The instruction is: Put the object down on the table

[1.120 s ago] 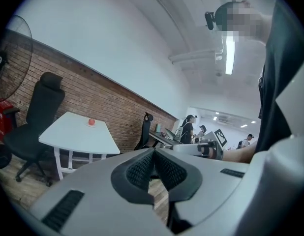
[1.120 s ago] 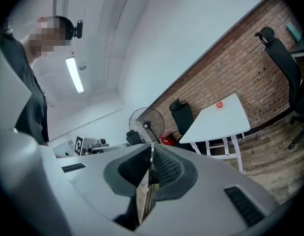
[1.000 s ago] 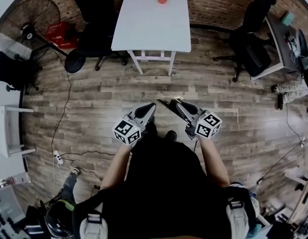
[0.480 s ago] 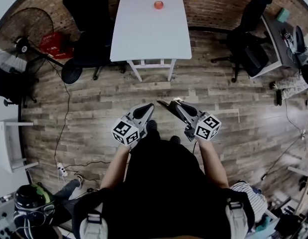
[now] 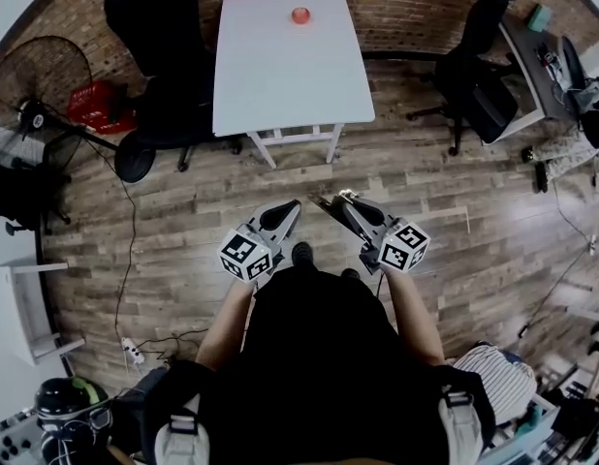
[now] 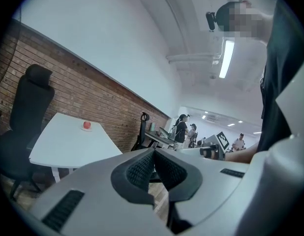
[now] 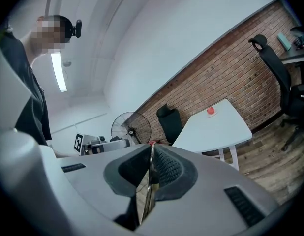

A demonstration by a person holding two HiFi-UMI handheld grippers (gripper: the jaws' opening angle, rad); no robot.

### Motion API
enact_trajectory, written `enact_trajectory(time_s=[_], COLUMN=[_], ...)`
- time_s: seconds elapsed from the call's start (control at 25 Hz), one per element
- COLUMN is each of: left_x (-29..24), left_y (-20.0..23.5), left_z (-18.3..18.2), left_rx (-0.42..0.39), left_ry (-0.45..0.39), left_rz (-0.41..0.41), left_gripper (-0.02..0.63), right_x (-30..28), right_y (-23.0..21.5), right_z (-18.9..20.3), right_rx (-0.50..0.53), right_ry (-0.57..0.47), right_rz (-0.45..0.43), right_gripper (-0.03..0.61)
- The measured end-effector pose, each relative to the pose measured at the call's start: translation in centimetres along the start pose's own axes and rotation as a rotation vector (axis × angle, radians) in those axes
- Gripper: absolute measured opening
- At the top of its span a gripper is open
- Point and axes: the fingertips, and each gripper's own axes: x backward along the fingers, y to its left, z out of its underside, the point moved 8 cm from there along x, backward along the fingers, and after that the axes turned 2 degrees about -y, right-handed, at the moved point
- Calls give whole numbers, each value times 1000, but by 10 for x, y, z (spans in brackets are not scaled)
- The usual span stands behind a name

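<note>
Since a second ago the white table sits lower and larger in the head view, and the standing fan has slid toward the left edge. Both grippers hang in the same spot over the wooden plank floor, in front of the person's dark torso, well apart from the table.

Left gripper: ribbed pads pressed together, nothing between them. Right gripper: pads clenched on a thin, glossy flat piece, seen edge-on and hanging below the pads. What the piece is cannot be told. It is in the air, not on the table.

A small red round thing rests near the table's far edge, by the brick wall. A black office chair stands at the table's left.
</note>
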Motion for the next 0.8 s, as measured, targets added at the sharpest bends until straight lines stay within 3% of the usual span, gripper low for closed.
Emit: enact_trajectory(time_s=[0.8], left_x=[26], left_y=[59], left_z=[-7], left_rx=[23], left_ry=[2], left_rz=[21], left_gripper=[21], right_x=[-59], right_y=[10], right_z=[3], right_rx=[-13], right_ry=[-7], right_rz=[41], right_gripper=[18])
